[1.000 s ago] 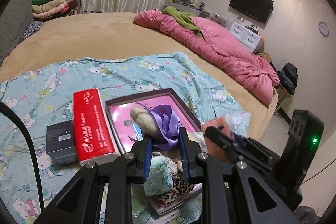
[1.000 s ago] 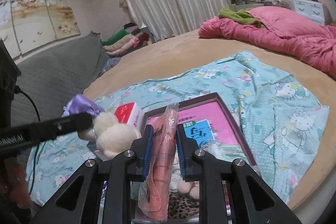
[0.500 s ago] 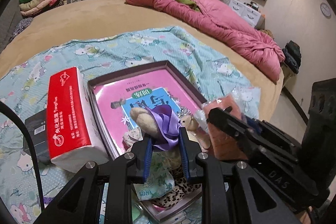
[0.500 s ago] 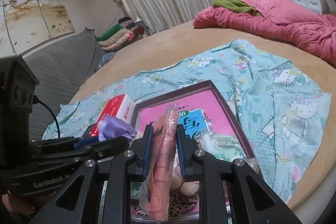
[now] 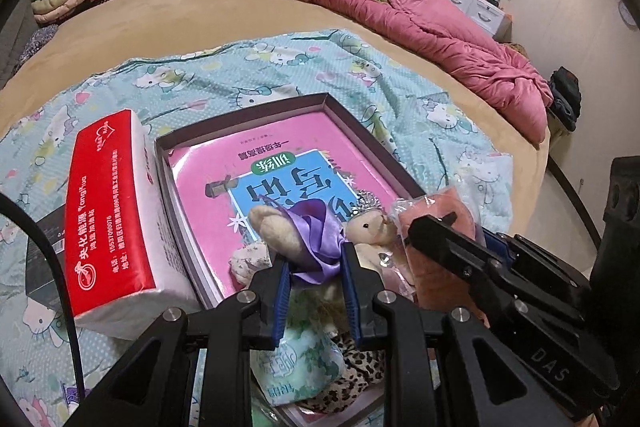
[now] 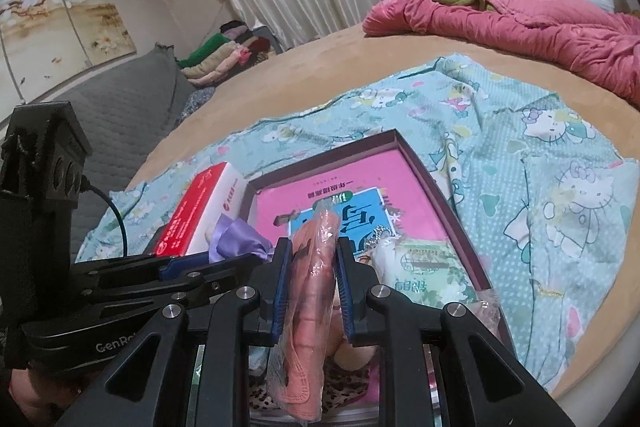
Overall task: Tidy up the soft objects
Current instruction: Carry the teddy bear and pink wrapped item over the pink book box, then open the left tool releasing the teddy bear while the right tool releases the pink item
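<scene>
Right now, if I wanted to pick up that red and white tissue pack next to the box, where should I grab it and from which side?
Probably from above, across its narrow width. The tissue pack lies flat on the cartoon-print sheet, its long right side close against the box wall, so come down on the far end, where it looks less crowded.

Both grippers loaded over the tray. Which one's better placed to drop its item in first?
Probably left. The left gripper holds the plush bear right over the tray, low above the book. The right gripper grips the bagged pink item near the tray's crowded front edge.
</scene>
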`<state>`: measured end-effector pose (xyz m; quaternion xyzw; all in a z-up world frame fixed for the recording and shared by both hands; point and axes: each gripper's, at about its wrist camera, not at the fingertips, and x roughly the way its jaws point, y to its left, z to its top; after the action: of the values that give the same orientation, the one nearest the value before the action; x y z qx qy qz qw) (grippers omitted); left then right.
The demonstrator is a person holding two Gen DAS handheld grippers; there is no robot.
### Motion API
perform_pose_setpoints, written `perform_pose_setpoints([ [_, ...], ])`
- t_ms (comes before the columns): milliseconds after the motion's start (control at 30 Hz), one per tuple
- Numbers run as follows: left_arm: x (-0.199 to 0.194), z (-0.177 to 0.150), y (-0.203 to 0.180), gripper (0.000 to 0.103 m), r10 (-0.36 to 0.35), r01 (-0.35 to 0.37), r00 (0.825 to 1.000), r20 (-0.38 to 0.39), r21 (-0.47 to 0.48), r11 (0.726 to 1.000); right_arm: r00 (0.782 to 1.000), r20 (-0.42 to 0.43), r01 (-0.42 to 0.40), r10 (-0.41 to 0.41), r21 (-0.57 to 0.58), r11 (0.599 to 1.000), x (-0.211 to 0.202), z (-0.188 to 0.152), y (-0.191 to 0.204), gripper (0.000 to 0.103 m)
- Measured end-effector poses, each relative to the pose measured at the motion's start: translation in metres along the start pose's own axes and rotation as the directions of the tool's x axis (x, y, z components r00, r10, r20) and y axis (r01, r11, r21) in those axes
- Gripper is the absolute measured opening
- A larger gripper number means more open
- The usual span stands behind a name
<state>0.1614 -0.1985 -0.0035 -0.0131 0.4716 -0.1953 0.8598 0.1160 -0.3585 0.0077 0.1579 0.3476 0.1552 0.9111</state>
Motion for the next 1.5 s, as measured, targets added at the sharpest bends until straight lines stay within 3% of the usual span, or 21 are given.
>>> perform_pose_setpoints([
  [1100,0.025,0.003,0.011,0.026,0.023,-0.024,0.998,-0.054,-0.022,0.999,0.998,-0.034,0.057,-0.057,0.000,0.998,0.023,-0.002,-0.008,0.026],
  [1233,0.027,0.004,0.013,0.026,0.017,-0.019,0.998,-0.059,-0.033,0.999,0.998,-0.018,0.054,-0.054,0.002,0.999,0.020,-0.001,-0.008,0.036],
  [1500,0.029,0.005,0.017,0.029,0.018,-0.022,0.997,-0.074,-0.054,0.998,0.997,0.028,0.068,-0.068,0.009,0.998,0.011,0.002,-0.010,0.040],
])
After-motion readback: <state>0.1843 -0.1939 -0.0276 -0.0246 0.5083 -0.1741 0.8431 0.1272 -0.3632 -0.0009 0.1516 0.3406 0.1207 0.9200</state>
